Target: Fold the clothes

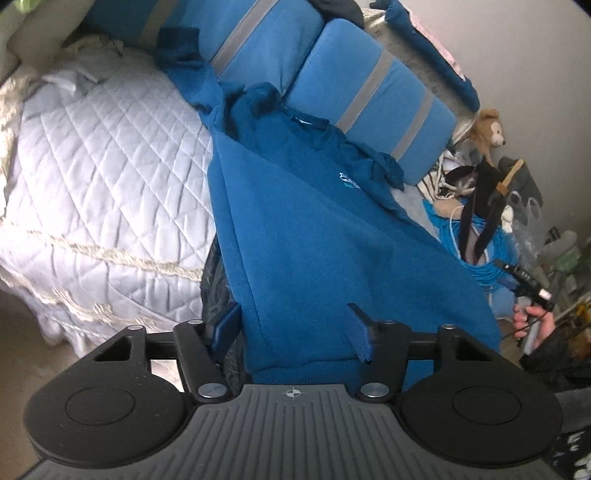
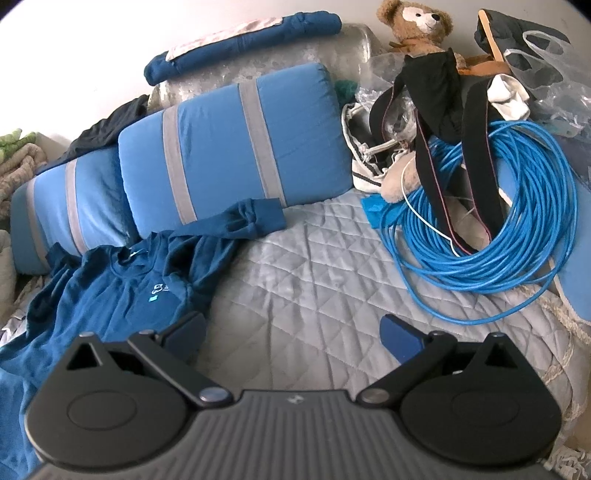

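While both cameras look along their grippers at the same bed, each shows a different part of it. The left wrist view looks down the length of a blue knit sweater (image 1: pixel 314 229) that drapes from the pillows toward the camera and over the bed's edge. The left gripper (image 1: pixel 295 325) straddles its hem: the cloth lies between the two fingers, but whether the pads press on it cannot be told. Only this view shows the far side of the pale quilted bedspread (image 1: pixel 110 177), with its diamond stitching and cream fringed trim, and a person's hand (image 1: pixel 532 325) at the right edge gripping the other tool's handle.

The right wrist view shows the sweater (image 2: pixel 122 295) crumpled at the left, a small pale logo on its chest and one sleeve reaching toward the pillows. The right gripper (image 2: pixel 291 332) hangs over bare quilt with its fingers wide apart and nothing between them. This view shows the clutter plainly: a big coil of glossy blue cable (image 2: pixel 491 236), black straps (image 2: pixel 476 147) laid across it, a plush teddy bear (image 2: pixel 413 26), and crinkled clear plastic bags (image 2: pixel 554 85). Two blue pillows (image 2: pixel 236 147) with grey stripes lean behind the sweater.
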Tool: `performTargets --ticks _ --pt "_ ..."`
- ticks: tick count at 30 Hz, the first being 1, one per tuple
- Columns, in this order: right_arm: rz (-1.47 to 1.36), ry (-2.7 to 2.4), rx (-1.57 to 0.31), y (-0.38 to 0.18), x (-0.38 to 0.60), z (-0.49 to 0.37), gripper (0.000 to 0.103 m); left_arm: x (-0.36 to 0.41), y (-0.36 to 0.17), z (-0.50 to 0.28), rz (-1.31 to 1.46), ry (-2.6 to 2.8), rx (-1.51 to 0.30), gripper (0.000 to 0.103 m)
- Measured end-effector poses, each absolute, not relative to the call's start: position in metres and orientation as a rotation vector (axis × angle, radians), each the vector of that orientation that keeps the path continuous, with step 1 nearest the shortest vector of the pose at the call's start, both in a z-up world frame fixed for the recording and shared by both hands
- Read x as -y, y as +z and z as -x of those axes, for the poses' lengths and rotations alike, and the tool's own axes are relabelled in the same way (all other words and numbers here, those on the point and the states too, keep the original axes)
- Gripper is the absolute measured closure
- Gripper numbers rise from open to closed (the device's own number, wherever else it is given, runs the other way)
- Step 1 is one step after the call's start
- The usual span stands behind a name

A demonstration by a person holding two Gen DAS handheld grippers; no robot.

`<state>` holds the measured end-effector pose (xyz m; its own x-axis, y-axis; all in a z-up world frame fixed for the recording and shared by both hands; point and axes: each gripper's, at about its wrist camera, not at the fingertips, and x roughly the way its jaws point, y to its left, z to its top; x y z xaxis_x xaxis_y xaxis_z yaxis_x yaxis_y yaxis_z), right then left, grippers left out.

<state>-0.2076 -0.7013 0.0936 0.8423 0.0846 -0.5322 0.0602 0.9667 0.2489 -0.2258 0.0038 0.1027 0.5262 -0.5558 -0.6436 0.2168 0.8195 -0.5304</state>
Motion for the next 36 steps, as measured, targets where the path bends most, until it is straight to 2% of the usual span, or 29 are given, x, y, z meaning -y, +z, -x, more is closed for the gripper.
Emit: performTargets --ticks 6,9,16,29,36 --pt "-0.271 0.006 -0.573 0.093 0.704 0.209 0.000 -0.005 0.105 0.229 0.437 -0.487 -0.899 0.054" --pt "-0.280 0.000 -0.575 0.092 0.705 0.210 0.000 -0.008 0.106 0.229 0.463 -0.482 -0.896 0.062" --pt "-0.288 -0.003 -0.575 0.090 0.705 0.213 0.000 -0.021 0.103 0.230 0.556 -0.457 -0.895 0.094" --pt "-0.290 0.182 -0.622 0.097 0.697 0.230 0.000 -0.042 0.111 0.225 0.555 -0.332 -0.882 0.097" --pt "-0.446 0.402 -0.709 0.080 0.695 0.244 0.000 -0.048 0.105 0.219 0.541 -0.319 -0.884 0.097"
